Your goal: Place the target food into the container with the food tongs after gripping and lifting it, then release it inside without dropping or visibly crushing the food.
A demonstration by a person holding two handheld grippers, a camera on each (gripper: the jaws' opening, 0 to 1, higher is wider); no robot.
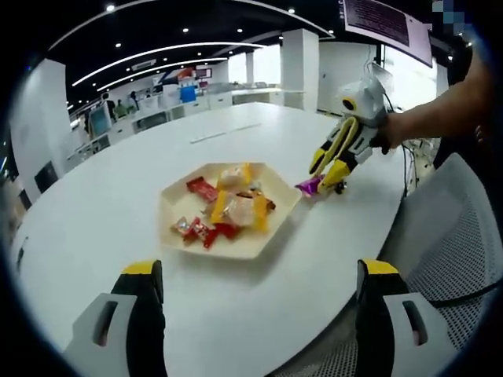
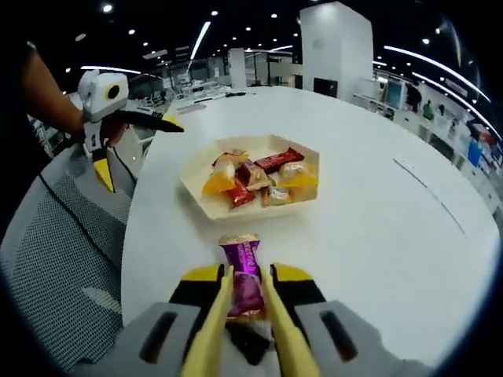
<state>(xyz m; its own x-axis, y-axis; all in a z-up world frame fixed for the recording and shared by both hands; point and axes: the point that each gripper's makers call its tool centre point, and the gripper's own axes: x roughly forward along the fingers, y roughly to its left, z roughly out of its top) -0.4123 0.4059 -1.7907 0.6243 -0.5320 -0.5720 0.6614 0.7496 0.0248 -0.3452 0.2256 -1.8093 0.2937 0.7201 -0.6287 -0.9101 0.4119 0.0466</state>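
A cream, angular paper tray [image 1: 236,250] [image 2: 203,198] sits on the white table and holds several wrapped sweets in red, yellow and orange. A purple-wrapped candy [image 2: 242,267] [image 1: 308,186] lies between the yellow tong tips of my right gripper [image 2: 247,276] [image 1: 324,179], which is shut on it. The candy is low over the table, just outside the tray's near corner. I cannot tell whether it touches the table. My left gripper [image 1: 261,269] [image 2: 137,149] is open with nothing between its jaws, on the tray's other side near the table edge.
The round white table [image 1: 141,181] [image 2: 377,236] stretches far behind the tray. A grey mesh chair [image 1: 460,236] [image 2: 55,259] stands at the table's edge beside the person's arm [image 1: 440,110]. Office desks and pillars are far behind.
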